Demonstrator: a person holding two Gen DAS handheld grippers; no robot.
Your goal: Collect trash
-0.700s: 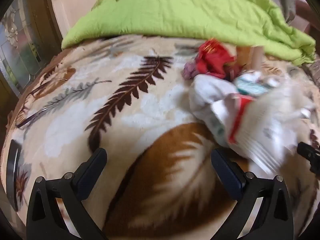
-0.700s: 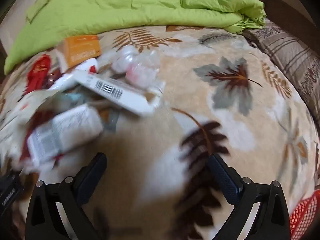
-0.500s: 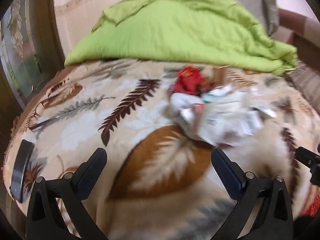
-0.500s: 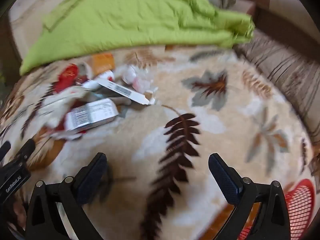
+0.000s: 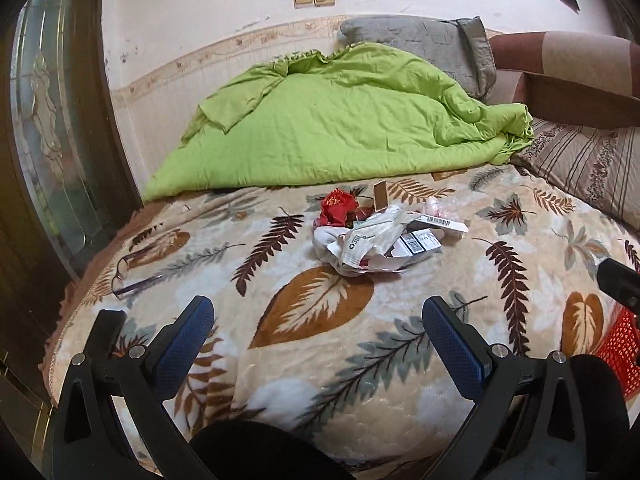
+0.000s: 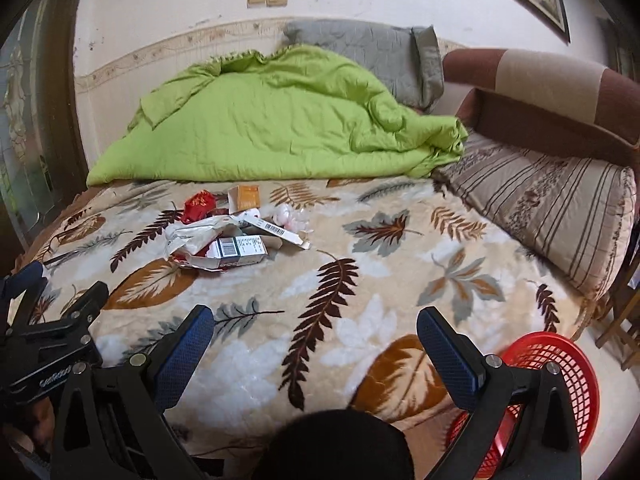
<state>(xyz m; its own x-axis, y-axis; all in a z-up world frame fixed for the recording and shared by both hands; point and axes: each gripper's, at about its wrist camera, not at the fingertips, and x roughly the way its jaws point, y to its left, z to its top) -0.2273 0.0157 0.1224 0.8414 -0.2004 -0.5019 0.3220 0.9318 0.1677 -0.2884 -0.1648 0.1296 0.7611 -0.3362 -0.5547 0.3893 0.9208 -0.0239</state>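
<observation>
On the leaf-patterned blanket [image 5: 328,360], mid-bed, lies the trash pile [image 5: 380,236], before a green quilt [image 5: 340,120]; left claw [image 5: 318,322] and right claw [image 6: 316,332] gape empty, well short; red basket [image 6: 560,364] beside the bed

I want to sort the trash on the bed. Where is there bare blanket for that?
Bare blanket lies right of the trash pile, up to the striped cushion, and in front of it, toward both open tools. Left of the pile it is bare up to the glasses. Between the pile and the green quilt it is tight.
</observation>
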